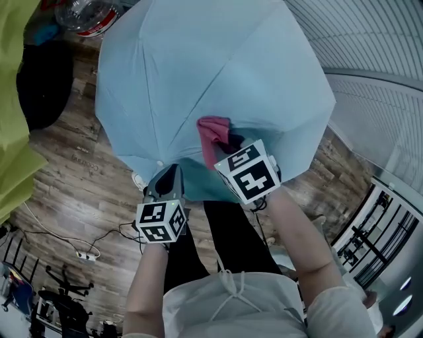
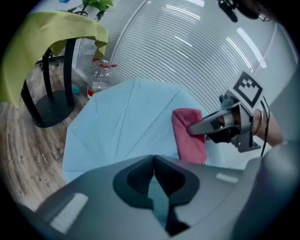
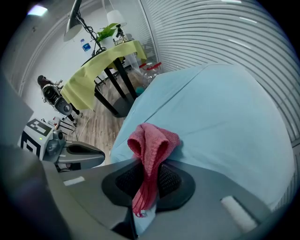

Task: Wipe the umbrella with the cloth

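An open light-blue umbrella fills the upper middle of the head view, canopy up. My left gripper is at its near rim, shut with a sliver of blue fabric pinched between the jaws. A red cloth lies bunched on the canopy near that rim. My right gripper is shut on the cloth, which loops out from the jaws and rests on the umbrella. The left gripper view shows the cloth pressed flat on the canopy under the right gripper.
A table with a yellow cover and black base stands at the left, a clear plastic bottle beside it. A power strip with cables lies on the wood floor. A ribbed white wall curves along the right above a black rack.
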Available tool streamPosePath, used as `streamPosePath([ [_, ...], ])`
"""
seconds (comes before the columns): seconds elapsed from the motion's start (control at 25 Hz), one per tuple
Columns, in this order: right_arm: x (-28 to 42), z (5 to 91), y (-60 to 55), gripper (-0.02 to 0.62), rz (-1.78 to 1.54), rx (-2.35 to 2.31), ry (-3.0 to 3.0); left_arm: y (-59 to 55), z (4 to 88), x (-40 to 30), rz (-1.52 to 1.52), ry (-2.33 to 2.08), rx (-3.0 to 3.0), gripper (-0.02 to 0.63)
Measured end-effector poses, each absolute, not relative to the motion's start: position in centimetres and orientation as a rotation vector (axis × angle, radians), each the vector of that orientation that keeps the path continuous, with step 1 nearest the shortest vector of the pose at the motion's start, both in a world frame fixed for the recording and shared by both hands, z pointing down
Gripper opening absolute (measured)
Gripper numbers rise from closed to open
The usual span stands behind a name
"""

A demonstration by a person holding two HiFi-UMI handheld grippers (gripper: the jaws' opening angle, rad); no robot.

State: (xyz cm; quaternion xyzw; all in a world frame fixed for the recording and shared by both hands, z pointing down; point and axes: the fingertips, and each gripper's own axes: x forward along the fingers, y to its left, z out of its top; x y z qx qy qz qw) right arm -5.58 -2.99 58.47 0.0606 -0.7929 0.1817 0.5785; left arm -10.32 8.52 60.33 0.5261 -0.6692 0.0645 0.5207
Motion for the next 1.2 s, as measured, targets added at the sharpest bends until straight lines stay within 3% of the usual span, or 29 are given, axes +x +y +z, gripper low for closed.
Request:
streamPosePath([
  [1.2, 1.7, 52.2, -22.6, 0.060, 0.139, 0.186, -1.911, -9.0, 51.8, -2.5, 0.077, -1.688, 1.414, 0.008],
])
